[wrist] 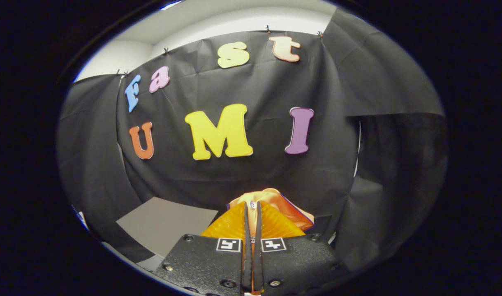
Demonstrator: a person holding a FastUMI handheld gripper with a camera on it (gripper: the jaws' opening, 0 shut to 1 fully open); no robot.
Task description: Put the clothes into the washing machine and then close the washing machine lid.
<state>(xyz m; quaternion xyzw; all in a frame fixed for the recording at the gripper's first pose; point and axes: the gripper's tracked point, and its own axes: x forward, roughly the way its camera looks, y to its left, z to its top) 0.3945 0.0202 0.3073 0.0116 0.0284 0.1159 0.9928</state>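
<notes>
1. The gripper point(252, 213) has its two fingers drawn almost together, with only a thin slit left between them.
2. A shiny orange satin-like piece of clothing point(275, 205) is pinched in that slit; both fingers press on the fabric.
3. The cloth bunches up just past the fingertips and spills to the right of them, with a thin dark trim along its edge.
4. A small pale button-like spot sits on the fabric right at the fingertips.
5. To the left of the fingers and lower down lies a flat grey table surface point(164, 224).
6. Beyond the garment hangs the black cloth wall point(255, 82) of the booth.
</notes>
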